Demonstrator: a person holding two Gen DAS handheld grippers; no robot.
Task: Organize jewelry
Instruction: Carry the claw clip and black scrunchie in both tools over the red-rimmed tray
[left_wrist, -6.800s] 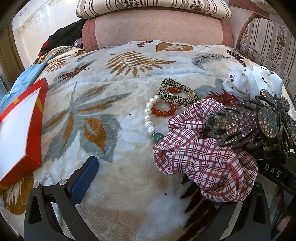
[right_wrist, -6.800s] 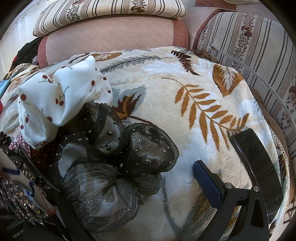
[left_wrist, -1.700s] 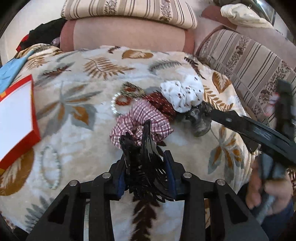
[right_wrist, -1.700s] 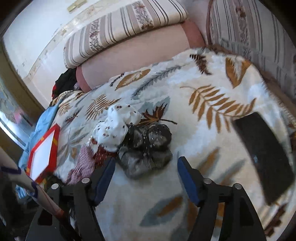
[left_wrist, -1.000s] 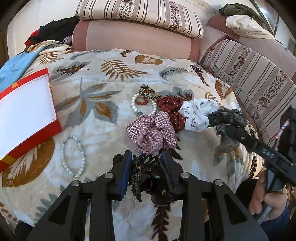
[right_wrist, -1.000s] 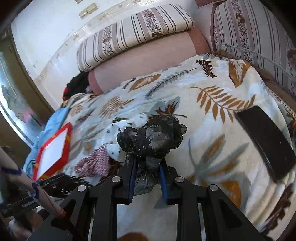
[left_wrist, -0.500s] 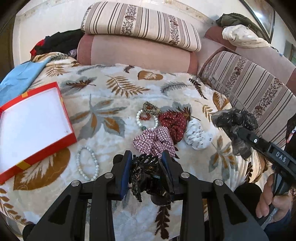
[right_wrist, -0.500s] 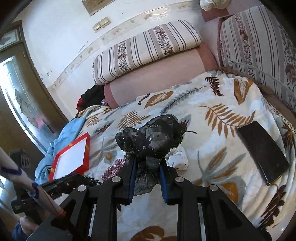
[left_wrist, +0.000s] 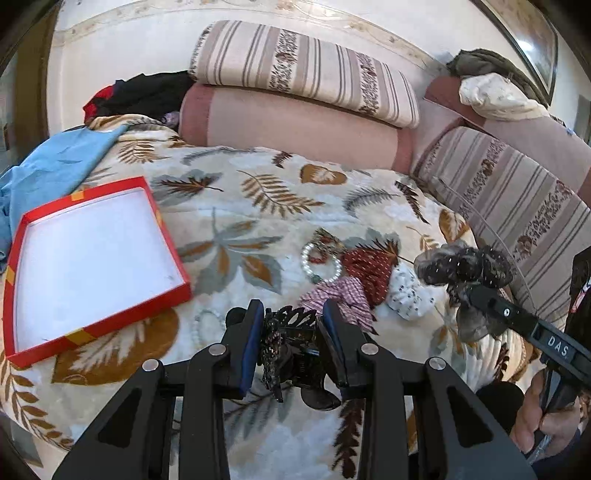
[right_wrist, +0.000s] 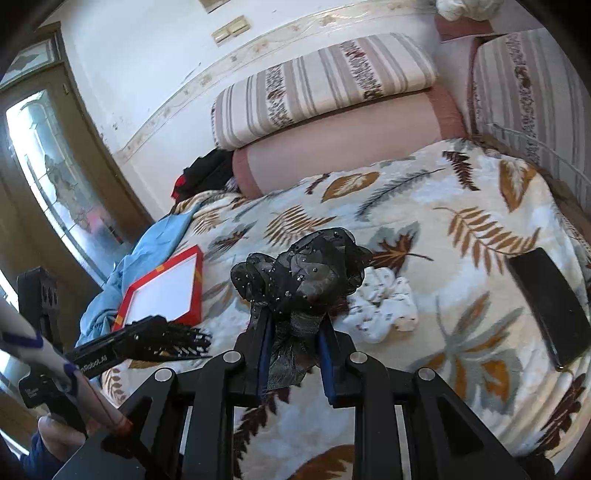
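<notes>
On the bed's leaf-print blanket (left_wrist: 258, 206), at the left, lies a shallow red box (left_wrist: 92, 262) with a bare white floor, nothing in it; the left tool (left_wrist: 291, 336) is clamped on a black hair claw (left_wrist: 284, 339), spiky and studded, held above the blanket; beyond it lie a pearl bracelet (left_wrist: 320, 258), a plaid scrunchie (left_wrist: 340, 299), a red scrunchie (left_wrist: 369, 266) and a white scrunchie (left_wrist: 406, 295); the right tool (right_wrist: 295, 343) grips a sheer black bow (right_wrist: 303, 273) dotted with beads, lifted clear.

Box (left_wrist: 92, 258) on the blanket (left_wrist: 258, 192) at left, scrunchies (left_wrist: 369, 269) right, pillows (left_wrist: 295, 96) behind.
</notes>
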